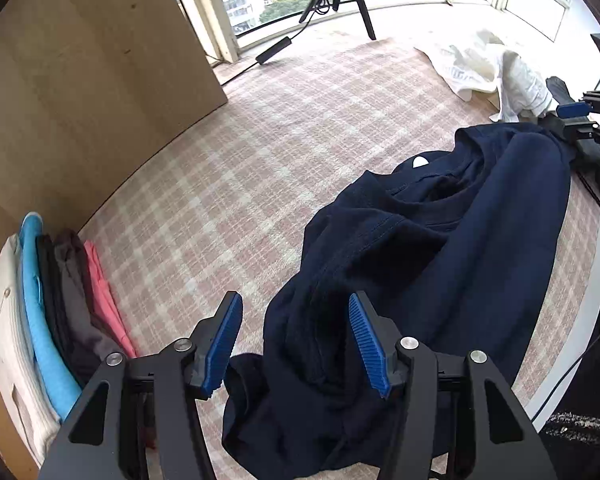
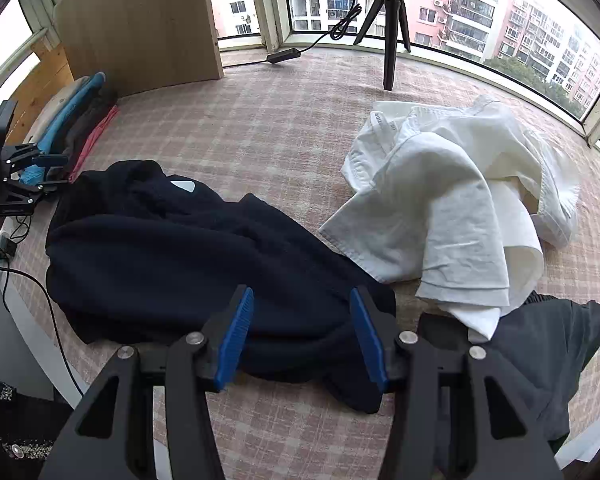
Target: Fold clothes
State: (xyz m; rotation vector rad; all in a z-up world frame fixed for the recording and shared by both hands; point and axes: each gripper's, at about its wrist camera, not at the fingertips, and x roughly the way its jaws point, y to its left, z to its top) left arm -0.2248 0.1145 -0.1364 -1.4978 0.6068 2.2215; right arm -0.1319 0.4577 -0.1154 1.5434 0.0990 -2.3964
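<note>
My left gripper [image 1: 296,344] and right gripper [image 2: 302,336] both hang open, holding nothing, over the navy shirt [image 2: 172,248], crumpled at six o'clock, awaiting flattening; white shirt [image 2: 452,208] at two.

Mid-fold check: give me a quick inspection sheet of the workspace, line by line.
Surface: plaid cloth, mostly bare.
Job's things: navy shirt crumpled, unfolded; white shirt rumpled beside it; dark garment underneath its edge; folded stack at the wooden panel.
Clutter: nothing seen.
Grippers: left tongs open over the navy shirt; right tongs open above its hem.
Cables: black cable along table edge; tripod lead.
Surroundings: tripod, windows.
</note>
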